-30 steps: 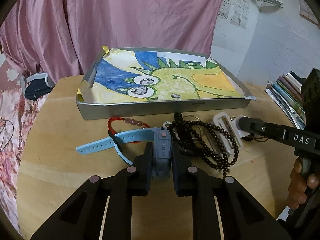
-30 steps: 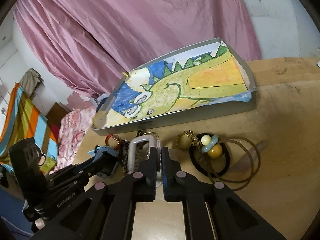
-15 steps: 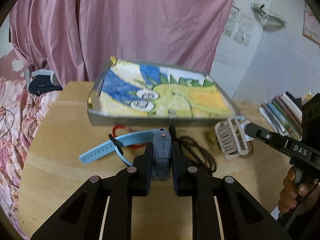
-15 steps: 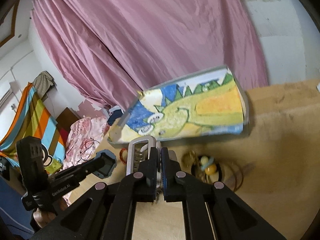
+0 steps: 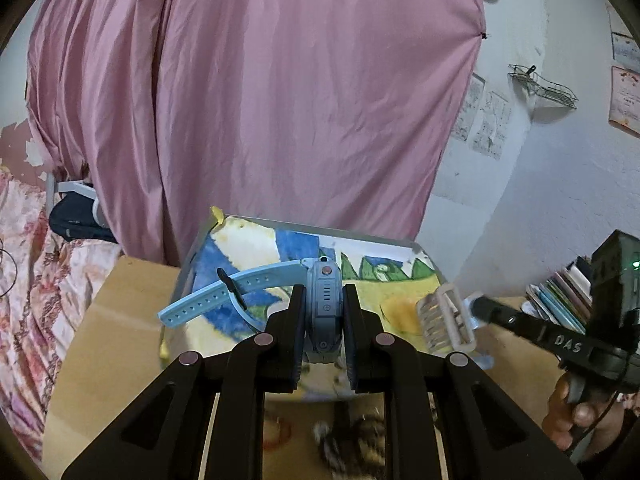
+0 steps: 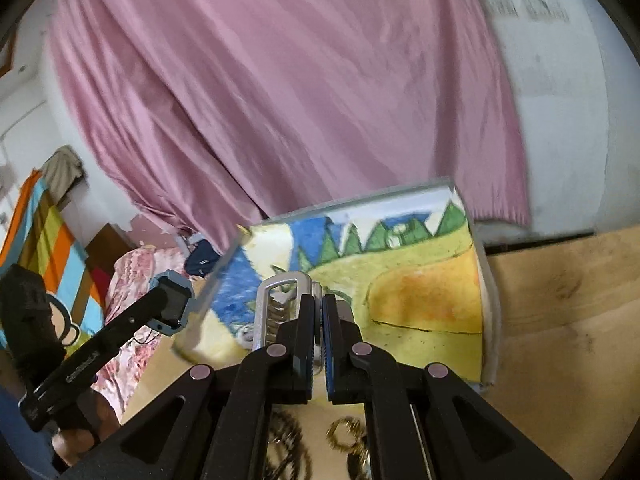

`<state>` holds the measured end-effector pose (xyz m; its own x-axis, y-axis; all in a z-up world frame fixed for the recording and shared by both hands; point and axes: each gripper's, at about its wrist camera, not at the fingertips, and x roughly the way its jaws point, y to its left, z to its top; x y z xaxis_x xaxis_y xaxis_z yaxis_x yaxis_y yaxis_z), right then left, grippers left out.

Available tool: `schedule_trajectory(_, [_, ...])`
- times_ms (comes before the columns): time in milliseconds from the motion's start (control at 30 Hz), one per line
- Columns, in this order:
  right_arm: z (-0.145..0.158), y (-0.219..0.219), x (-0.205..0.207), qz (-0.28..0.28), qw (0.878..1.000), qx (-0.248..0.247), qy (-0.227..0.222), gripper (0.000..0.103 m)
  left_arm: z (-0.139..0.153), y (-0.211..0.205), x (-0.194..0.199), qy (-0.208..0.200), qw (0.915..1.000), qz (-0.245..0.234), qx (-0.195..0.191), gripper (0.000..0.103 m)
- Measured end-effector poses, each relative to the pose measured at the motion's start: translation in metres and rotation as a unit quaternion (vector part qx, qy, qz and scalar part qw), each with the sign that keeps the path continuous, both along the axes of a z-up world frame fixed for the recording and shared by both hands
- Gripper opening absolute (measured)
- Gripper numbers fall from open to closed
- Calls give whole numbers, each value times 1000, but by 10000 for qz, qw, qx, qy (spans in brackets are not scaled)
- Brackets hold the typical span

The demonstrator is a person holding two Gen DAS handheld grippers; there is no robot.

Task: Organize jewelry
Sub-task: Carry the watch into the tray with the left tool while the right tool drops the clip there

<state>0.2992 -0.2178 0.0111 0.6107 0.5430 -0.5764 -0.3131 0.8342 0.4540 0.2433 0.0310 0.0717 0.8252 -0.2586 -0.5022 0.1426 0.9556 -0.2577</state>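
Note:
My left gripper (image 5: 323,312) is shut on a light blue watch (image 5: 325,300), its strap (image 5: 224,292) trailing to the left. It hangs in the air over the near edge of the grey tray (image 5: 188,256), which is lined with a dragon drawing (image 5: 376,276). My right gripper (image 6: 318,320) is shut on a white hair clip (image 6: 280,300) and holds it above the same tray (image 6: 490,312). From the left wrist view the clip (image 5: 444,320) and right gripper (image 5: 472,308) sit at the right. Black beads (image 5: 356,440) and a red bracelet (image 5: 280,436) lie on the table below, blurred.
A wooden table (image 6: 560,300) carries the tray. Gold and dark jewelry (image 6: 344,436) lies near its front edge. A pink curtain (image 5: 260,100) hangs behind. Books (image 5: 560,296) are stacked at the right, and a floral bedspread (image 5: 28,280) is at the left.
Both grippers have risen from the table and moved forward over the tray, the left carrying the watch and the right carrying the hair clip. The remaining jewelry stays on the table below.

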Motion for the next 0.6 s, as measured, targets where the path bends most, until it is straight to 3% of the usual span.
schedule_trajectory(100, [-19,7,15,-7,9994,-94,319,5,-13,-1,26,337,9994,-25,-9,14])
schedule_trajectory(267, [-28,8,19,-42,9990,-226,382,5,-41,-4,48,871,9962,37,72,14])
schedule_trajectory(400, [-31,8,19,-85,9986,-349,378,8,-51,-5,51,957,9953,79,128,14])
schedule_trajectory(533, [-33,9,23,-69,9977,-496,455,8,-51,-7,48,798,9967,33,129,16])
schedule_trajectory(567, [-33,8,22,-65,9977,-507,448,8,-51,-7,48,793,9967,43,141,23])
schedule_trajectory(600, [-31,8,21,-73,9977,-539,413,11,-51,-7,49,808,9966,64,151,36])
